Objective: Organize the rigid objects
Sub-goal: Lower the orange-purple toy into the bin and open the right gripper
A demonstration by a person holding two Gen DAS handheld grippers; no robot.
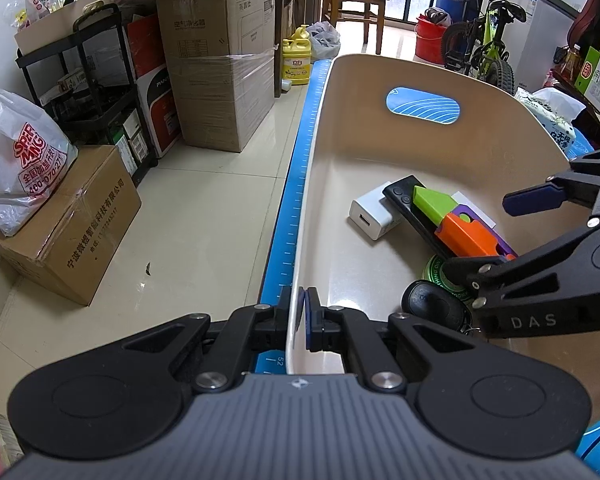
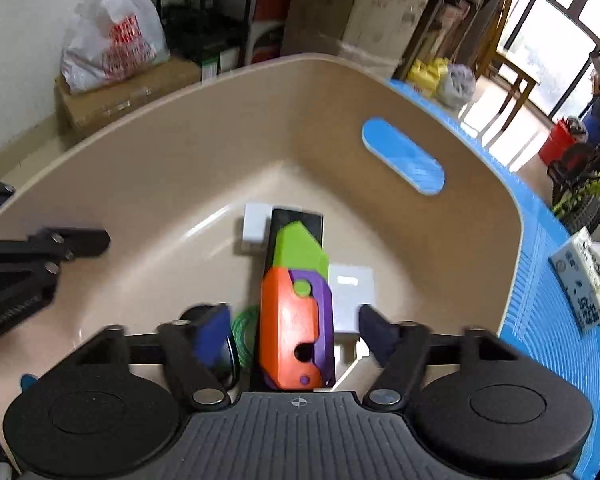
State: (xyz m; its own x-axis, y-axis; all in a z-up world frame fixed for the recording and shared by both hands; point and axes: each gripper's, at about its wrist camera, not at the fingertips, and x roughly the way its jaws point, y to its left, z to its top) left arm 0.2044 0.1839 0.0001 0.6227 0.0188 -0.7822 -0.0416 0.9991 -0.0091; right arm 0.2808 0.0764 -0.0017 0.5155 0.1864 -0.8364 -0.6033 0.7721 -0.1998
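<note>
A beige plastic bin (image 1: 380, 148) stands on a blue mat (image 1: 296, 184). My left gripper (image 1: 305, 314) is shut on the bin's near rim. Inside lies an orange, purple and green toy knife (image 2: 290, 304) on top of a black remote (image 2: 300, 216). My right gripper (image 2: 294, 332) hangs open just over the toy, one blue pad on each side, neither touching it. The left wrist view shows the right gripper (image 1: 496, 236) from the side, above the toy knife (image 1: 464, 228).
Also in the bin: a white charger (image 1: 370, 216), a white flat box (image 2: 350, 292), a green round tin (image 1: 440, 276) and a black key fob (image 1: 432, 304). Cardboard boxes (image 1: 220, 80), a shelf and bags stand on the floor left of the mat.
</note>
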